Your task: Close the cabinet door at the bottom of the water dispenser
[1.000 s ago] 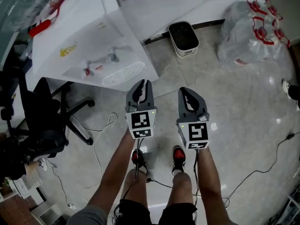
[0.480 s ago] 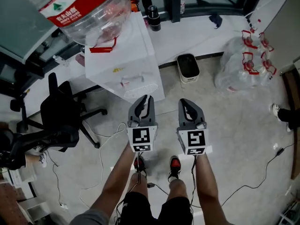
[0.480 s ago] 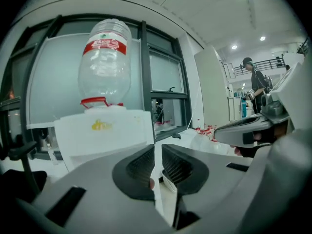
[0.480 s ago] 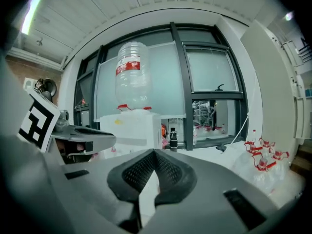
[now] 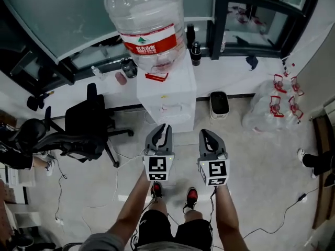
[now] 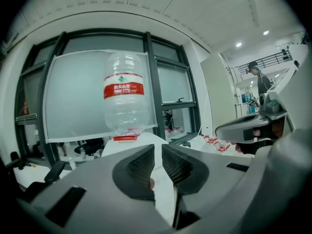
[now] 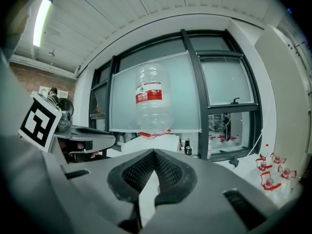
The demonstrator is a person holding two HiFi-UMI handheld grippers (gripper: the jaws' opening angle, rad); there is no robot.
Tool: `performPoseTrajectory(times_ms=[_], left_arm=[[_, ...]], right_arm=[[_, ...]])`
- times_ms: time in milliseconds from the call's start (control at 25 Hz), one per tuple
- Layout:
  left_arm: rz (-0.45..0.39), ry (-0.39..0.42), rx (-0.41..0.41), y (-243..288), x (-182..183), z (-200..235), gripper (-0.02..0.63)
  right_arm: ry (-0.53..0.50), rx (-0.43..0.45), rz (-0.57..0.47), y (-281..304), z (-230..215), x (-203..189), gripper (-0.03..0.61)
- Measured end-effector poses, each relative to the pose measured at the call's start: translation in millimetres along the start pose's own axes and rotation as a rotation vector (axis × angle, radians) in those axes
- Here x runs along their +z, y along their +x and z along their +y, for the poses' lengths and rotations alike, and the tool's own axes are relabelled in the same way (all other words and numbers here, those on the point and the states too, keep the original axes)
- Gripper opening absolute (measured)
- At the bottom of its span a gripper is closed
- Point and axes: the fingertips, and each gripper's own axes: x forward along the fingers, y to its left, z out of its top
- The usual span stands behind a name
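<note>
The white water dispenser (image 5: 166, 95) stands ahead of me by the window, with a big clear bottle (image 5: 146, 20) upside down on top. From above its lower front is foreshortened, and I cannot tell how the cabinet door stands. My left gripper (image 5: 163, 127) and right gripper (image 5: 205, 134) are held side by side in the air, short of the dispenser and touching nothing. In the left gripper view the jaws (image 6: 157, 149) stand a narrow slit apart, empty, with the bottle (image 6: 124, 96) beyond. In the right gripper view the jaw tips (image 7: 155, 153) meet, below the bottle (image 7: 152, 99).
A black office chair (image 5: 89, 124) stands left of the dispenser. A small bin (image 5: 219, 104) and a bag of empty bottles (image 5: 275, 109) lie to its right. Cables (image 5: 118, 177) trail over the tiled floor. Another person sits at the left edge (image 5: 15, 145).
Both grippers and the view have risen. The dispenser, earlier close and seen only in part, now shows whole and farther off with its bottle. The jaws look unchanged.
</note>
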Motion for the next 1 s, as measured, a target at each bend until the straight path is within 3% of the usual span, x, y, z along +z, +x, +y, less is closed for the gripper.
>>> performPoseTrajectory(times_ms=[360, 680, 1000], left_arm=[[-0.004, -0.032, 0.094, -89, 38, 22, 0.064], [-0.01, -0.029, 0.149, -162, 57, 34, 0.064], [-0.001, -0.051, 0.198, -211, 56, 34, 0.051]], right_arm=[[-0.083, 0.12, -0.049, -46, 47, 63, 0.015], [-0.11, 0.185, -0.073, -88, 87, 87, 0.015], [-0.095, 0.204, -0.104, -121, 100, 100, 0.015]])
